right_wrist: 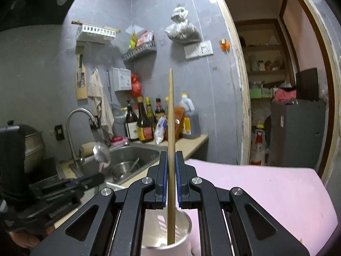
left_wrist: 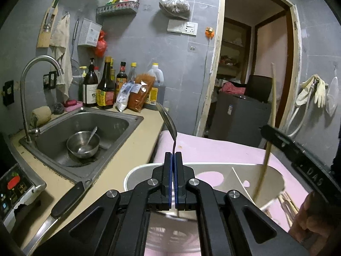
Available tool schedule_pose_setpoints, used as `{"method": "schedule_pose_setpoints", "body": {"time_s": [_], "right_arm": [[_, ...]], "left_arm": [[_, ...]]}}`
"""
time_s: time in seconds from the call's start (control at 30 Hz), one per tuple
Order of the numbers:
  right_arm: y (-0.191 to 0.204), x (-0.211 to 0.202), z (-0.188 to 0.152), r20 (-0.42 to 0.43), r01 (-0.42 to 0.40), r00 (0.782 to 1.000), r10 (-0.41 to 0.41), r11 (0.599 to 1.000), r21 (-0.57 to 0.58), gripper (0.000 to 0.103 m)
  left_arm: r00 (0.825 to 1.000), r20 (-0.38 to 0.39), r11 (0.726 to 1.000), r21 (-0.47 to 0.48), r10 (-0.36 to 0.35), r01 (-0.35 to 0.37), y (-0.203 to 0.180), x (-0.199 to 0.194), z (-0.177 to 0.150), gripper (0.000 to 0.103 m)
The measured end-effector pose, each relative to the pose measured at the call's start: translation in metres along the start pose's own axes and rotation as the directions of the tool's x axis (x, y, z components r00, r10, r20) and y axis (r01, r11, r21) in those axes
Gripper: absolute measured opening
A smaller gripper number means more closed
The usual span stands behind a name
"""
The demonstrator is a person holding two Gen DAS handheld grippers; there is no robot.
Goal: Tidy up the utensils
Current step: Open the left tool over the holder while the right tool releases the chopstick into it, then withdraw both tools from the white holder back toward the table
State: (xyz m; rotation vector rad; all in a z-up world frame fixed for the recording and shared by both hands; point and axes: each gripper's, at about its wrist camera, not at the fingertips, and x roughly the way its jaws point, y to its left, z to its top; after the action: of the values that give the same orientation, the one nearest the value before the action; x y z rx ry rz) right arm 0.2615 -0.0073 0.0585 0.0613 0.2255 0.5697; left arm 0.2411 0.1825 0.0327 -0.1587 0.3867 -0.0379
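Grey kitchen walls and a beige counter [left_wrist: 132, 149] frame my view, with a pink mat [right_wrist: 277, 192] beside the sink [left_wrist: 64, 153]. My left gripper [left_wrist: 173, 160] is pressed together on the handle of a metal spoon [left_wrist: 168, 119], bowl end up, above the white holder [left_wrist: 136, 170]. My right gripper [right_wrist: 171, 160] pinches a wooden chopstick [right_wrist: 171, 111] almost upright, its lower end already inside the holder's round cup [right_wrist: 183, 224].

To do this well, I'd judge it best to keep each piece vertical, lower it until the tip reaches the bottom, and only then let go, so nothing tips the holder.

Apart from the chopstick, the cup looks empty. In the sink sits a steel bowl [left_wrist: 73, 147] with another spoon [left_wrist: 90, 137] resting in it. More chopsticks [left_wrist: 286, 204] lie on the mat beside the holder.
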Motion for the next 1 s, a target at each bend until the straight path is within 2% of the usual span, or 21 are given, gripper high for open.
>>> {"method": "schedule_pose_setpoints", "body": {"time_s": [0.2, 0.3, 0.37, 0.43, 0.5, 0.57, 0.7, 0.77, 0.9, 1.0], "right_arm": [[-0.001, -0.003, -0.004, -0.028, 0.001, 1.000, -0.001, 1.000, 0.001, 0.008], [-0.003, -0.006, -0.002, -0.023, -0.004, 1.000, 0.004, 1.000, 0.008, 0.015], [-0.004, -0.010, 0.000, -0.013, -0.006, 1.000, 0.006, 1.000, 0.009, 0.021], [-0.005, -0.016, 0.004, 0.006, -0.003, 1.000, 0.003, 1.000, 0.002, 0.023], [-0.006, -0.023, 0.010, 0.026, 0.004, 1.000, -0.004, 1.000, -0.005, 0.026], [-0.009, -0.031, 0.016, 0.055, 0.012, 0.998, -0.012, 1.000, -0.005, 0.040], [-0.019, -0.052, 0.030, 0.119, 0.039, 0.992, -0.038, 0.999, -0.005, 0.061], [-0.025, -0.064, 0.037, 0.150, 0.063, 0.987, -0.062, 0.998, -0.003, 0.076], [-0.040, -0.088, 0.046, 0.197, 0.116, 0.974, -0.112, 0.993, -0.010, 0.086], [-0.055, -0.114, 0.048, 0.231, 0.154, 0.962, -0.148, 0.988, -0.007, 0.096]], "left_arm": [[1.000, 0.004, 0.998, -0.050, -0.023, 0.023, 0.001, -0.012, 0.006, 0.002], [1.000, 0.013, 0.998, -0.051, -0.027, 0.028, -0.001, -0.018, 0.010, 0.004], [0.999, 0.021, 0.998, -0.057, -0.037, 0.038, -0.004, -0.023, 0.013, 0.013], [0.998, 0.039, 0.997, -0.062, -0.049, 0.051, -0.008, -0.029, 0.017, 0.024], [0.996, 0.061, 0.996, -0.065, -0.061, 0.065, -0.014, -0.035, 0.021, 0.030], [0.994, 0.076, 0.995, -0.066, -0.075, 0.080, -0.019, -0.039, 0.026, 0.034], [0.989, 0.115, 0.993, -0.061, -0.097, 0.104, -0.034, -0.049, 0.035, 0.056], [0.984, 0.137, 0.991, -0.060, -0.111, 0.120, -0.042, -0.055, 0.038, 0.062], [0.977, 0.171, 0.989, -0.050, -0.129, 0.139, -0.059, -0.065, 0.041, 0.081], [0.972, 0.190, 0.989, -0.026, -0.140, 0.148, -0.073, -0.071, 0.041, 0.085]]}}
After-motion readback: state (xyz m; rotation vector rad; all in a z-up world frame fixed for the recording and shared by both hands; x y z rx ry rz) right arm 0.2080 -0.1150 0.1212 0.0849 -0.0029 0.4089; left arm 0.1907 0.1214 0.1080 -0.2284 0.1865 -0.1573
